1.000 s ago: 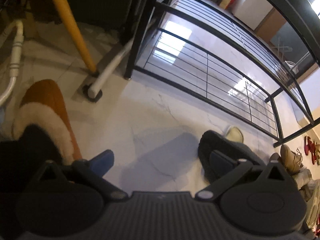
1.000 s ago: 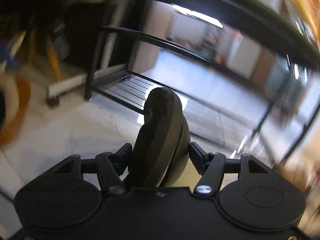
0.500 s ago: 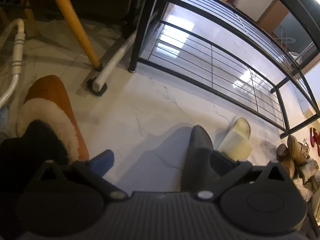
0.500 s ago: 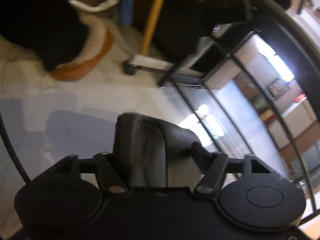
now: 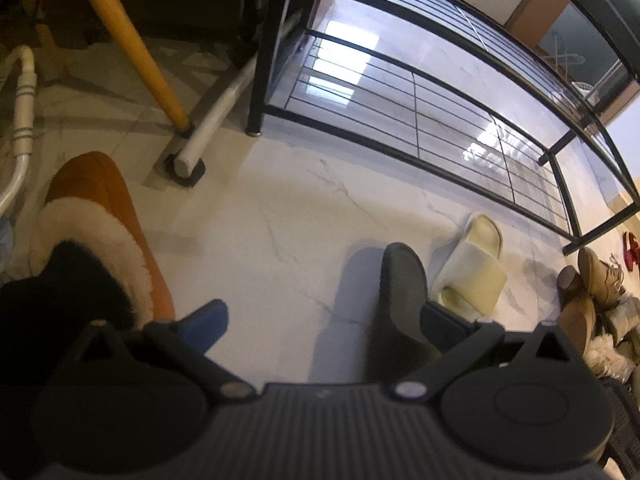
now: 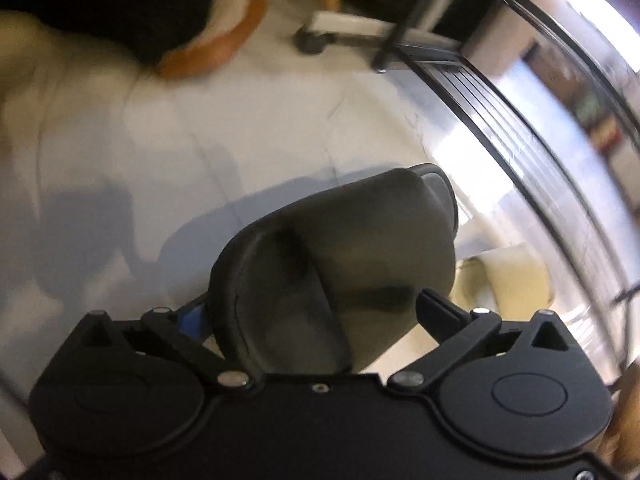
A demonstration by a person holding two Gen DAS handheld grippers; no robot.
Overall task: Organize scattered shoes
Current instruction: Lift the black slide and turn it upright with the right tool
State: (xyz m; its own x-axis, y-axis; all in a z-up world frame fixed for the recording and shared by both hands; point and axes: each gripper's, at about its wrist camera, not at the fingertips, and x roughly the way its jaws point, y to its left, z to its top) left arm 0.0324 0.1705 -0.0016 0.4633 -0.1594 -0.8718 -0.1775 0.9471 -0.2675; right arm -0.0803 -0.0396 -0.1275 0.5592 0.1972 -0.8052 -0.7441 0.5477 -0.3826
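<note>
Right claw (image 6: 316, 316): fingers closed on the grey slipper (image 6: 344, 256), held above the floor (image 6: 240, 128) near the black rack (image 6: 520, 128). Left claw (image 5: 324, 320): spread wide, holding nothing, low over the floor with the grey slipper by its right finger. On the floor: cream slide (image 5: 474, 264) just beside the grey slipper; fur-lined tan slipper (image 5: 100, 220) at left; brown boots (image 5: 592, 292) at right.

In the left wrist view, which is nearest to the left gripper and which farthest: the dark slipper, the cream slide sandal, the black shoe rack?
From the left gripper:
1. Dark slipper, beside the right finger.
2. Cream slide sandal, on the floor just beyond, to the right.
3. Black shoe rack, farthest, across the top.
</note>
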